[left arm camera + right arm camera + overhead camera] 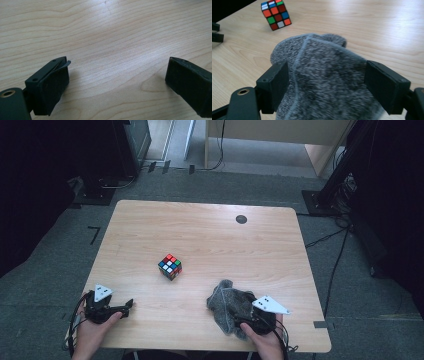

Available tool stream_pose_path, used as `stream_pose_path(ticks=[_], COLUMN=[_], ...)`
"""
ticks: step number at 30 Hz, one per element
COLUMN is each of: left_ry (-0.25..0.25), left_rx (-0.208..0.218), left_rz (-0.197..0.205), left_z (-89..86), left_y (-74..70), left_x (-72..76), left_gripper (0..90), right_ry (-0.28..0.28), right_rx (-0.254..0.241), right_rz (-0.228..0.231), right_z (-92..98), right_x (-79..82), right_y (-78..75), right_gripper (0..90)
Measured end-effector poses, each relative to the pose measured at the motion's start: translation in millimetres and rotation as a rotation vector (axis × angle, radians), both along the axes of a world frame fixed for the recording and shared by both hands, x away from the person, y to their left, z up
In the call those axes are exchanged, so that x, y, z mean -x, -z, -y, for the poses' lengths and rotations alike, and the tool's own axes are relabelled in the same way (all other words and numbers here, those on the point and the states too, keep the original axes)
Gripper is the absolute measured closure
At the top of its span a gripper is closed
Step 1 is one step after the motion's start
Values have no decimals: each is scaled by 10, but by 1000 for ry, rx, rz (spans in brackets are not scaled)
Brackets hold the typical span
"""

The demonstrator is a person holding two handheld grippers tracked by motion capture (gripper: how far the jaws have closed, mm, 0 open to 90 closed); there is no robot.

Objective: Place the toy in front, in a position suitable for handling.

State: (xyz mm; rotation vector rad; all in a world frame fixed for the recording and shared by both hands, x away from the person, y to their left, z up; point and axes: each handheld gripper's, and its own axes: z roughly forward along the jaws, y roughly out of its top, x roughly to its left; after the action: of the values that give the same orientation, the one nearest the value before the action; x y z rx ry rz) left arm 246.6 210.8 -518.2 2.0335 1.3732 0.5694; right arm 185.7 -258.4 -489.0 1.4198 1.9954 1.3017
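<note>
Right hand-held gripper point(325, 82) pinching bunched, nubbly grey knit cloth point(324, 75) — left hand-held gripper point(117, 85) spread over smooth woodgrain table point(112, 30).

cloth point(324, 82): grey speckled | cube point(276, 14): multicoloured squares | table point(210, 230): light woodgrain

— can you read any writing, label, brand or number anywhere in front of you?

— no, nothing you could read. the pale wood-grain table top point(200, 227) carries only its grain and a small round dark disc point(241, 219) with no mark that can be made out.

— what about the stickers on the multicoloured puzzle cube point(170, 266)?

— you get plain squares of red, orange, green, blue and white, no letters or logo on them. the grey three-cornered plates on your tools show a few dark dots, not characters. the mottled grey knitted cloth point(324, 75) bears no tag or print that you can see.
</note>
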Motion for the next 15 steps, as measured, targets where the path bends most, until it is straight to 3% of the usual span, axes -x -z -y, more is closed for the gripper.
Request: stream_pose_path(ticks=[5,15], left_ry=[0,6], left_rx=[0,0], left_rz=[0,0], left_z=[0,-5], left_y=[0,0], left_x=[0,0], left_gripper=[50,50], right_ry=[-31,-42], right_rx=[23,78], right_rz=[-16,-64], right_z=[-166,-285], right_x=[-39,-115], right_y=[71,231], right_gripper=[193,191])
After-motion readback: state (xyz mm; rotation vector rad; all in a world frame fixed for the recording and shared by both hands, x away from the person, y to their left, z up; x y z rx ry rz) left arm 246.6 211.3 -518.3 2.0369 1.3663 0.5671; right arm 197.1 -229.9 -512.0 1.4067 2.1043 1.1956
